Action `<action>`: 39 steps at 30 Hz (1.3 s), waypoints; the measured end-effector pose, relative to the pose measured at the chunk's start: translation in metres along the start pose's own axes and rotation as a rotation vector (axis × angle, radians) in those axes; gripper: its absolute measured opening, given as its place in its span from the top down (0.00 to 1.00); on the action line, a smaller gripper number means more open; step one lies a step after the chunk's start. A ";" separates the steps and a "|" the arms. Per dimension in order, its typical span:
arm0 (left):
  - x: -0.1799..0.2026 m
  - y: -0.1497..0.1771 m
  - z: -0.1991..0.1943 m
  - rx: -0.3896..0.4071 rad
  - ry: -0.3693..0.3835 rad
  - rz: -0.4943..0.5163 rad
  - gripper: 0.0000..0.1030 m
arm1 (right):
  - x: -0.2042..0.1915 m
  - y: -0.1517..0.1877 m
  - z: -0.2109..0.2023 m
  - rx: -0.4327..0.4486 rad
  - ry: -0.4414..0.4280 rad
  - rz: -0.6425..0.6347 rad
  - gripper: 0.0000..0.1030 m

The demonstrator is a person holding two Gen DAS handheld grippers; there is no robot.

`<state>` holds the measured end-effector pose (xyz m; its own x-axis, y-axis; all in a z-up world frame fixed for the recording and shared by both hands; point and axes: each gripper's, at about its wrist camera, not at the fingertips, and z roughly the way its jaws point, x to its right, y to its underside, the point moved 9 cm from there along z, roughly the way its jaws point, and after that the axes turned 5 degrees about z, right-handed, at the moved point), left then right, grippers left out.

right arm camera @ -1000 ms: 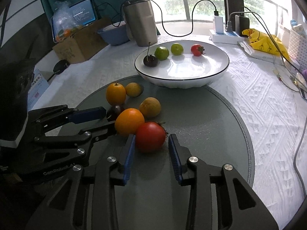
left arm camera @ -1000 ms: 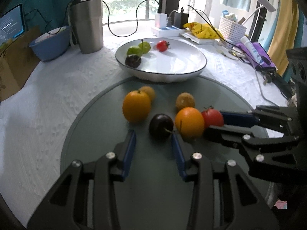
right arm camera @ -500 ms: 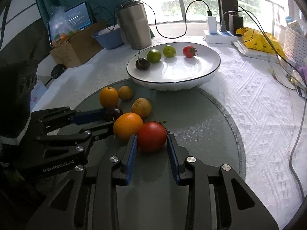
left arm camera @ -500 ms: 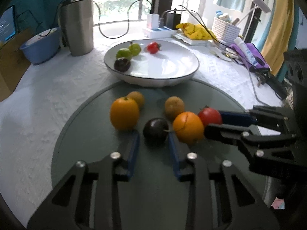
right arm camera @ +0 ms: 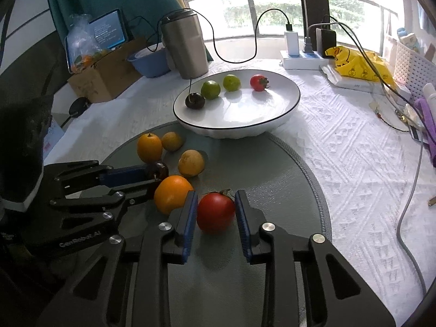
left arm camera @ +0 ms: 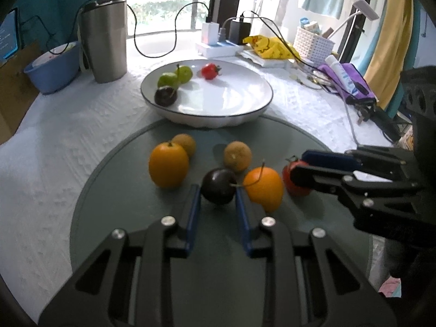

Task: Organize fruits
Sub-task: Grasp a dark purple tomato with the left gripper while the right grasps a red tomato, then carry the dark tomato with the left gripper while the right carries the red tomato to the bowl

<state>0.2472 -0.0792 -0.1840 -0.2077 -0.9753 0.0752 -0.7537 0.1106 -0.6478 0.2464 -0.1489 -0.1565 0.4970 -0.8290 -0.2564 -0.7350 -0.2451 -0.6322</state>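
Tabletop (right arm camera: 340,147) under a white embossed cloth carries a round grey-green glass mat (right arm camera: 272,163), and behind the mat stands a wide white bowl with a dark rim (right arm camera: 272,114). In this bowl lie already two green round fruits, one dark cherry and one small red tomato. On the mat remain two oval orange fruits, two small brownish-yellow round fruits, a red tomato with a green calyx (right arm camera: 215,212) and a dark purple cherry with a thin stem (left arm camera: 218,186).

For the step in hand, which I judge to be the lifting of two fruits toward the bowl, it is best to raise each one straight up before moving it across. The nearer orange oval fruit (left arm camera: 263,188) lies just beside both of them (the cherry stem reaches over it), so a sideways pull could roll it away. Pressure should stay gentle, because both fruits look soft.

Left tongs (left arm camera: 218,190) have just been closing and now pinch the dark cherry between their blue pads (left arm camera: 194,204). Right tongs (right arm camera: 216,211) are pressed on the two sides of the red tomato. Both fruits seem to rest on the mat, not yet lifted.
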 end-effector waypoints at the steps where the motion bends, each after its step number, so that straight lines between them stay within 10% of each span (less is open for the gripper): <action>1: 0.000 0.000 -0.001 0.002 0.000 0.000 0.74 | 0.000 0.000 0.000 0.001 0.001 0.000 0.71; 39: -0.022 -0.049 -0.041 0.131 -0.007 0.007 0.74 | 0.010 -0.055 -0.017 0.079 0.029 0.002 0.68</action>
<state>0.2637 -0.0552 -0.1228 -0.2078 -0.9760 0.0653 -0.6643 0.0918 -0.7418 0.2841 -0.1523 -0.1118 0.4809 -0.8441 -0.2373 -0.6968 -0.2036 -0.6877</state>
